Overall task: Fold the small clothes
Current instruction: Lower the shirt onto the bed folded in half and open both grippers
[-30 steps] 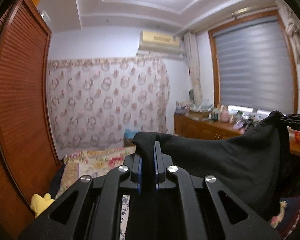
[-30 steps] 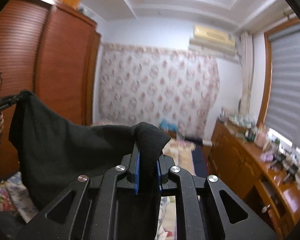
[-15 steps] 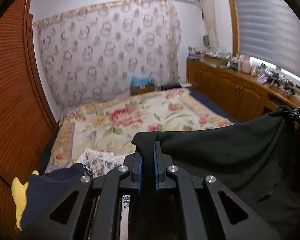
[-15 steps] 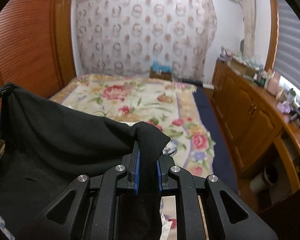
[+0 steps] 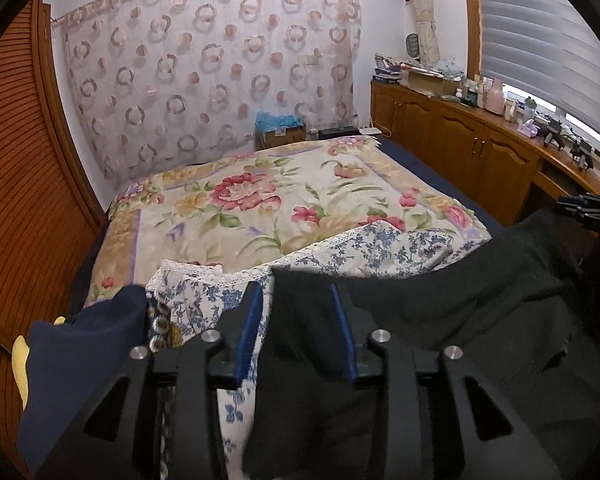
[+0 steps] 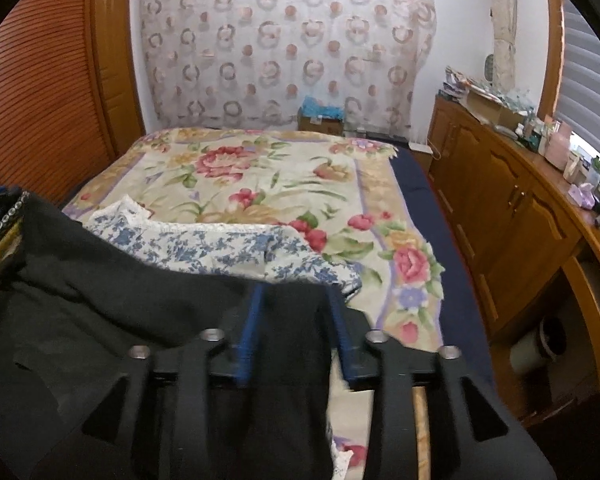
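A black garment (image 5: 440,308) lies spread across the near end of the bed; it also shows in the right wrist view (image 6: 112,304). My left gripper (image 5: 296,300) is open, its blue-padded jaws apart over the garment's left corner. My right gripper (image 6: 296,300) is open too, jaws apart over the garment's right corner. The right gripper also shows at the right edge of the left wrist view (image 5: 584,208). A blue-floral white garment (image 5: 340,252) lies just beyond the black one, also seen in the right wrist view (image 6: 228,246).
The bed carries a flowered cover (image 5: 260,200). A dark navy cloth (image 5: 84,340) and a yellow item (image 5: 20,360) lie at the left. A louvred wooden wardrobe (image 5: 20,184) stands left, wooden cabinets (image 6: 512,208) with clutter on top stand right.
Both grippers came down from held high to the bed and opened, letting go of the black garment's corners. The garment now lies on the bed.
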Demonstrator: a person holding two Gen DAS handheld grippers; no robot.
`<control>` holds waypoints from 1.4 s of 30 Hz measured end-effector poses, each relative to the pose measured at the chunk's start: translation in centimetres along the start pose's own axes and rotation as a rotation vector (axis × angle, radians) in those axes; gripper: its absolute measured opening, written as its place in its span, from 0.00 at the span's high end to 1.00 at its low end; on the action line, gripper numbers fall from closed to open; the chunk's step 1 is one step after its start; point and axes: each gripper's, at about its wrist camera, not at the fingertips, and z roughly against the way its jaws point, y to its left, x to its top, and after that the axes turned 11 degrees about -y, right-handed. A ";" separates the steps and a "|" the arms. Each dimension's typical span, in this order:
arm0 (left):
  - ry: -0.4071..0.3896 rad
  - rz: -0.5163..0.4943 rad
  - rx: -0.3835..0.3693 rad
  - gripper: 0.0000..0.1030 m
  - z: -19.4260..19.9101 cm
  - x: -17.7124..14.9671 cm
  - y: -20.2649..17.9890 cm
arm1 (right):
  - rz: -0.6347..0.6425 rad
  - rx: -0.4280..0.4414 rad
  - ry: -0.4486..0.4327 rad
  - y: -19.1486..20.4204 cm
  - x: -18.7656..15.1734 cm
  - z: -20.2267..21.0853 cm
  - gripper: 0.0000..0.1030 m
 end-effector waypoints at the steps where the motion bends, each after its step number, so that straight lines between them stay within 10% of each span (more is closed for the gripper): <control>1: 0.001 0.001 -0.001 0.64 0.5 -0.4 -0.2 | -0.004 0.005 -0.007 0.0 -0.2 0.5 0.57; 13: 0.098 0.055 -0.044 0.61 2.7 -7.3 -1.1 | -0.108 0.033 0.054 0.9 -6.3 7.5 0.52; 33: 0.210 0.164 0.038 0.60 0.1 -11.1 0.5 | -0.175 0.064 0.149 1.9 -10.3 5.4 0.52; 42: 0.217 0.188 0.061 0.60 -1.3 -10.9 0.5 | -0.128 0.045 0.137 2.7 -10.3 5.3 0.73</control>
